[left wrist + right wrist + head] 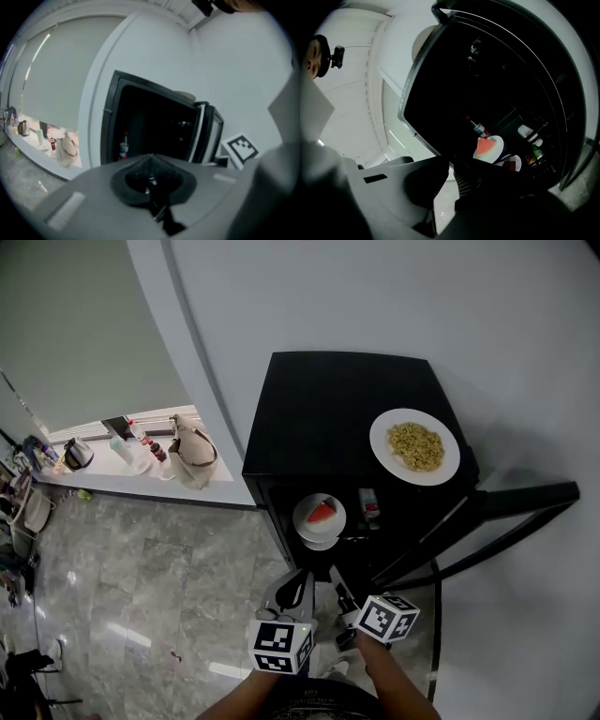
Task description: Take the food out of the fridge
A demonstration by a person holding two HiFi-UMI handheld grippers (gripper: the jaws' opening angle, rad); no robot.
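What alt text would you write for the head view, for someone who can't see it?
From above, a black fridge stands open, a plate of yellowish food on top and a watermelon plate inside. The left gripper and right gripper, hand-held, face it.

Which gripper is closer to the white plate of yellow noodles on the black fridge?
Right. The right gripper hangs below the white noodle plate in the head view; the left gripper is farther left and lower.

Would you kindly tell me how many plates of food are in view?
2. A plate of noodles stands on top of the fridge; a plate with watermelon stands on a shelf inside it. Others may be hidden in the dark interior.
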